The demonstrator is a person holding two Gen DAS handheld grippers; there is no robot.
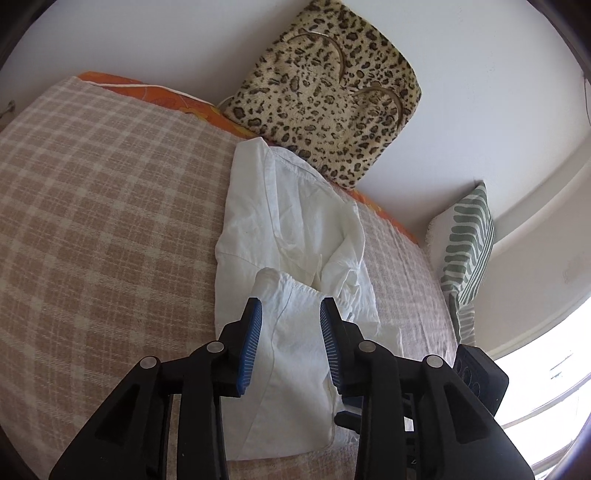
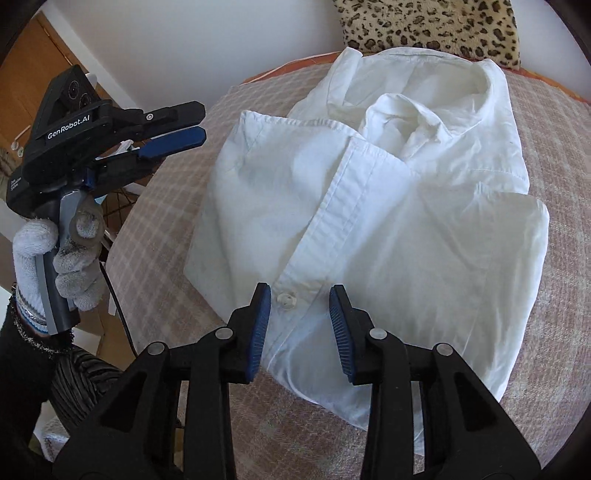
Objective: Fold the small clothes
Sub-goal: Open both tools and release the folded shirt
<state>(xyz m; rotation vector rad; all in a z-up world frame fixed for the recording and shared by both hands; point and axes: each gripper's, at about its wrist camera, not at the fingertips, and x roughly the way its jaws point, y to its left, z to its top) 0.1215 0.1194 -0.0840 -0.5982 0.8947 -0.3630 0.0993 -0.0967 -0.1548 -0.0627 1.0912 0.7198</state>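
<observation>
A white button-up shirt (image 1: 295, 221) (image 2: 406, 221) lies partly folded on a beige plaid blanket (image 1: 92, 203) (image 2: 177, 314), its collar toward the wall and its sides turned in. My left gripper (image 1: 291, 306) hovers over a bunched sleeve near the shirt's lower part, jaws open and nothing between the pads. In the right wrist view the left gripper (image 2: 201, 122) is off the bed's left edge, held by a gloved hand (image 2: 74, 251). My right gripper (image 2: 300, 292) stands open above the button placket, with a button (image 2: 286, 298) showing between its fingers; the pads are clear of the cloth.
A leopard-print cushion (image 1: 325, 99) (image 2: 424, 26) leans on the white wall behind the shirt. A green-striped pillow (image 1: 465, 251) stands at the right end. An orange sheet edge (image 1: 166, 96) runs along the wall. The bed's edge drops off at left, near a wooden door (image 2: 22, 74).
</observation>
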